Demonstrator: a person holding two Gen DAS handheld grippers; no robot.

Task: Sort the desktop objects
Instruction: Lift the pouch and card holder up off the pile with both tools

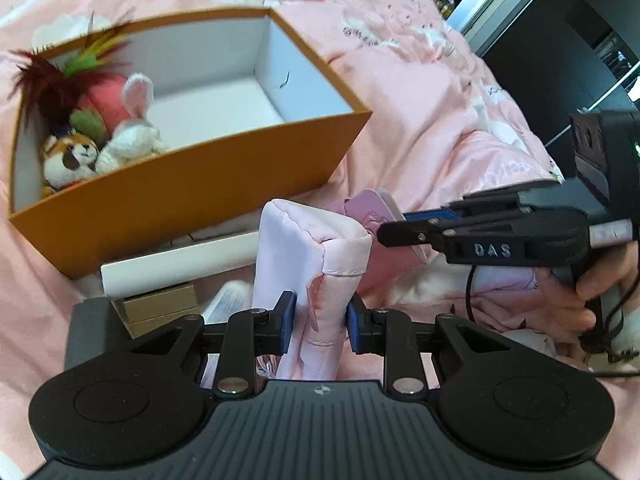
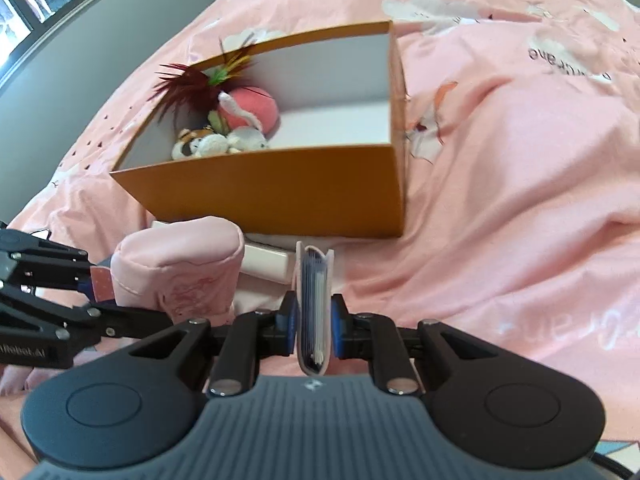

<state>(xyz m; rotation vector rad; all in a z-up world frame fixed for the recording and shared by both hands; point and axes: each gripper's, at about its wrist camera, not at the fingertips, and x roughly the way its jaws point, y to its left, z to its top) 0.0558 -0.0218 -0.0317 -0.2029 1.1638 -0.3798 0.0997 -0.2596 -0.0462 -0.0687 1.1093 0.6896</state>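
Note:
My left gripper [image 1: 321, 322] is shut on a pale pink padded pouch [image 1: 316, 264], held upright above the bed; the pouch also shows in the right wrist view [image 2: 180, 268]. My right gripper [image 2: 314, 322] is shut on a thin pink card holder [image 2: 314, 300] with dark cards inside, held edge-up; it shows in the left wrist view [image 1: 372, 216] just right of the pouch. An open orange box [image 1: 192, 184] with a white inside stands just beyond both grippers; it also shows in the right wrist view [image 2: 280, 188]. Plush toys [image 1: 100, 140] and a feather toy [image 1: 52, 80] lie in its left end.
A white flat box [image 1: 180, 264] and a small tan box [image 1: 160, 308] lie in front of the orange box. A pink printed bedspread [image 2: 500, 160] covers everything around. A grey headboard [image 2: 80, 48] is at the left and dark furniture [image 1: 560, 40] at the far right.

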